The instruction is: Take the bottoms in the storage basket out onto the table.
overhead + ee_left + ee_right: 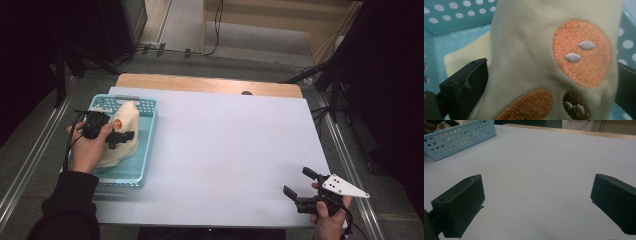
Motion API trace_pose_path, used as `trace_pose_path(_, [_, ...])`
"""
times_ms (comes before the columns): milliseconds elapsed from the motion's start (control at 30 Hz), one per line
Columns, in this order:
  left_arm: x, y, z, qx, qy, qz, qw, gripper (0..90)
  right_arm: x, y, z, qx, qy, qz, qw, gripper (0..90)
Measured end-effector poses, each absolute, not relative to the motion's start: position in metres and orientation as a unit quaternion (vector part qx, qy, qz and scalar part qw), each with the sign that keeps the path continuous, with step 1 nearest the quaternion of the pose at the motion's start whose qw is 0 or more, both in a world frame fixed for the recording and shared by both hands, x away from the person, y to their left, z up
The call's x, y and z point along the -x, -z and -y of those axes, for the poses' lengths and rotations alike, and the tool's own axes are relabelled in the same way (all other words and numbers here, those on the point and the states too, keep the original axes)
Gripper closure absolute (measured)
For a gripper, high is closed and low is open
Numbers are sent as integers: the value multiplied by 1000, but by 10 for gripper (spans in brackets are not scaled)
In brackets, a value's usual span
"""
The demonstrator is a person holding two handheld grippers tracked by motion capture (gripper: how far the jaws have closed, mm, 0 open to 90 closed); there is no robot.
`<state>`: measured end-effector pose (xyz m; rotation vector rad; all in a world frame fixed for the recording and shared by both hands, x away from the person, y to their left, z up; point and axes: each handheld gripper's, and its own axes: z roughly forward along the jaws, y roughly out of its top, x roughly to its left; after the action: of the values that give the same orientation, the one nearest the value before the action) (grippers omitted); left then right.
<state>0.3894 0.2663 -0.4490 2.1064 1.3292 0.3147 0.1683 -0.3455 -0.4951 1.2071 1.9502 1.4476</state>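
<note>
A cream cloth [126,112] with orange embroidered patches lies bunched in a light blue perforated basket [151,137] at the table's left side, one end rising toward the basket's far wall. My left gripper [121,136] is over the basket with its jaws set wide on either side of the cloth [524,45]. In the left gripper view the fabric bulges between the two black jaws of the left gripper [546,95]. My right gripper [299,181] hovers open near the table's front right corner, nothing between its jaws [537,205].
A white sheet [225,150] covers the table, with a wooden strip [210,84] bare along the far edge. The basket [456,138] shows far left in the right gripper view. Dark equipment, stands and cables surround the table on the floor.
</note>
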Motion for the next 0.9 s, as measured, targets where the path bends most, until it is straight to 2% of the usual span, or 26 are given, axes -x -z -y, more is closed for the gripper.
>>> trace_pose_path(533, [-399, 462, -260, -807, -92, -516, 270, 0, -168, 498, 348, -450, -512, -701, 210, 0])
trace_pose_path(900, [-400, 470, -251, -811, -121, -524, 231, 0, -167, 500, 349, -458, -505, -701, 207, 0])
